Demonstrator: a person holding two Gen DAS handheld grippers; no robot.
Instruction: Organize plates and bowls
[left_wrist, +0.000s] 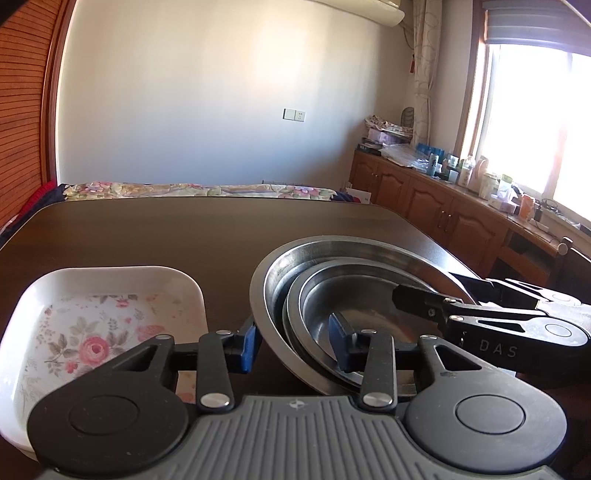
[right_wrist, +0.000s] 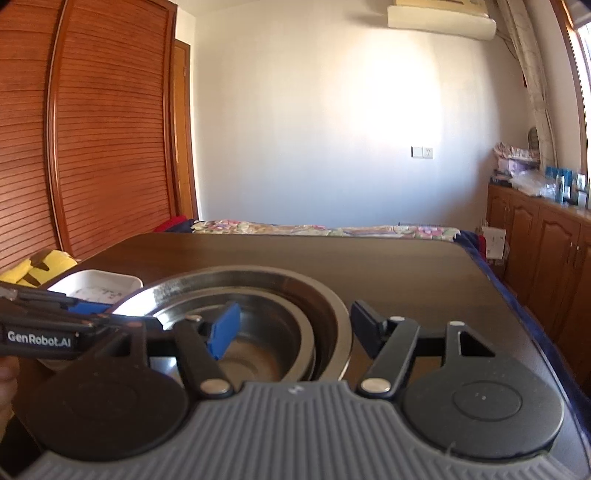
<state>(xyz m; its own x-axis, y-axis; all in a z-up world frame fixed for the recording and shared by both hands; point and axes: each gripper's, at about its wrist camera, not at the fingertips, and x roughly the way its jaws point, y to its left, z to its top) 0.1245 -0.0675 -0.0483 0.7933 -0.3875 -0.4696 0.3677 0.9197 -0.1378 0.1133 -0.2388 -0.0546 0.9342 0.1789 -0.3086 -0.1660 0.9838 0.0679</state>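
Observation:
A nested stack of steel bowls (left_wrist: 354, 280) sits on the dark wooden table (left_wrist: 184, 229); it also shows in the right wrist view (right_wrist: 258, 295). My left gripper (left_wrist: 293, 345) is open, its jaws straddling the stack's left rim, one pad outside and one inside. My right gripper (right_wrist: 293, 332) is open, its jaws straddling the stack's right rim; it shows in the left wrist view (left_wrist: 443, 295) reaching in from the right. A white square dish with a rose print (left_wrist: 103, 317) lies left of the bowls, and shows in the right wrist view (right_wrist: 96, 286).
A floral bedspread (left_wrist: 199, 190) lies beyond the table's far edge. Wooden cabinets (left_wrist: 436, 206) with clutter on top run along the right under a window. A slatted wardrobe (right_wrist: 92, 129) stands to the left, with a yellow cloth (right_wrist: 40, 266) below it.

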